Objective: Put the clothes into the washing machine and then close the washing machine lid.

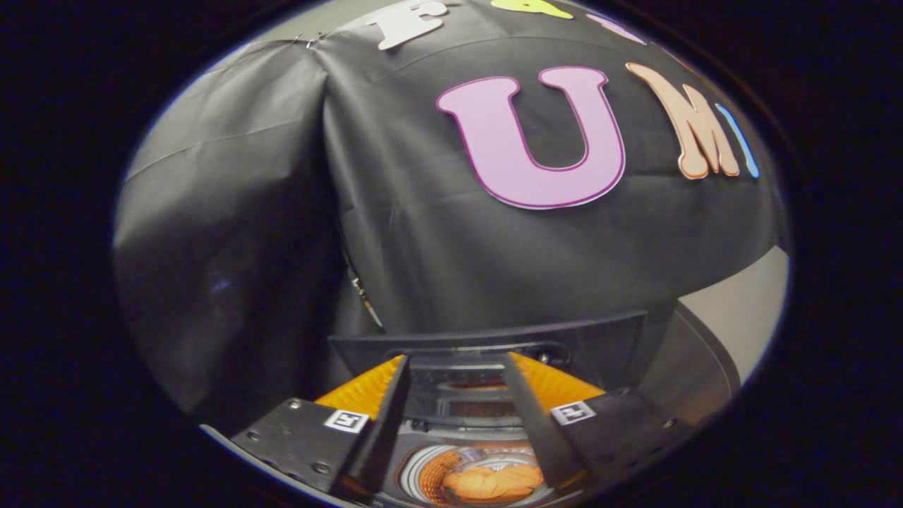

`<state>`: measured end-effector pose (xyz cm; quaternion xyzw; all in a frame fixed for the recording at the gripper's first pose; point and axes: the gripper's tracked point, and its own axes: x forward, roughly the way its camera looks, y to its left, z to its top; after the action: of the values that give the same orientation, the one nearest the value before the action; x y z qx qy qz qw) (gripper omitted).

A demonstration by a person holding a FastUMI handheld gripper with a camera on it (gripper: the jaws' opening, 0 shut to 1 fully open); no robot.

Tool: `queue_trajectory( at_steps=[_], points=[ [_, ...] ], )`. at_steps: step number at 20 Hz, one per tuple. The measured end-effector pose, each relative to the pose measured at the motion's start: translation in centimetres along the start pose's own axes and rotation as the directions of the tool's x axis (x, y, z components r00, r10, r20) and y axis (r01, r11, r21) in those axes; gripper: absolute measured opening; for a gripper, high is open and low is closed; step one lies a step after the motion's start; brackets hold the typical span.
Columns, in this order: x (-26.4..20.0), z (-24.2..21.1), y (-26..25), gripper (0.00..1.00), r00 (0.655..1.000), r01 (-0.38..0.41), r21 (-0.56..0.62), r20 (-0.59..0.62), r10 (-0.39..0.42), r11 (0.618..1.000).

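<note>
Your gripper [455,367] straddles the raised dark plastic washing machine lid [487,335], fingers apart, whether pressing it I cannot tell; the orange garment [494,483] already lies in the ribbed steel drum [430,476] below; pull carelessly and the lid may slip free and slam; no brand or label is legible.
</note>
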<state>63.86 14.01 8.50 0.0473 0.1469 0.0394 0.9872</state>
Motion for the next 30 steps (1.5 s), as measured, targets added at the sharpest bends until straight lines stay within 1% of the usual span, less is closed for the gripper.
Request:
queue_trajectory(
  at_steps=[2,5,6,7,8,9,10,12,13,14,15,16,17,18,25,30],
  points=[
    [1.9,0.2,-0.5,0.75,0.999,0.035,-0.019,-0.013,-0.035,0.999],
    [4.2,0.0,-2.2,0.97,0.991,0.123,-0.031,-0.046,-0.125,0.992],
    [4.9,0.2,-2.3,0.94,0.99,0.136,-0.022,-0.042,-0.137,0.99],
    [5.4,0.6,-2.3,0.94,0.988,0.147,-0.016,-0.047,-0.148,0.989],
    [5.6,1.5,-2.2,0.93,0.989,0.145,-0.018,-0.024,-0.145,0.989],
    [6.0,2.3,-1.4,0.94,0.992,0.122,-0.027,0.02,-0.121,0.992],
    [6.0,3.0,-1.2,0.94,0.991,0.135,-0.057,0.03,-0.133,0.989],
    [6.2,2.5,-1.8,0.96,0.985,0.17,-0.142,0.007,-0.17,0.975],
    [6.1,1.0,-1.8,0.97,0.981,0.176,-0.169,-0.052,-0.187,0.97],
    [5.5,-0.1,-1.6,0.97,0.976,0.165,-0.162,-0.114,-0.184,0.973],
    [5.8,1.3,-1.3,0.97,0.982,0.177,-0.141,-0.034,-0.184,0.974],
    [6.4,0.6,-1.7,0.97,0.98,0.182,-0.14,-0.05,-0.19,0.973],
    [5.7,0.6,-1.7,0.98,0.98,0.179,-0.156,-0.053,-0.189,0.971],
    [6.2,1.0,-1.8,0.98,0.982,0.178,-0.15,-0.038,-0.186,0.972],
    [6.3,0.4,-1.7,0.98,0.981,0.152,-0.148,-0.096,-0.167,0.977],
    [6.3,0.5,-1.8,0.98,0.983,0.143,-0.148,-0.093,-0.158,0.978]
  ],
)
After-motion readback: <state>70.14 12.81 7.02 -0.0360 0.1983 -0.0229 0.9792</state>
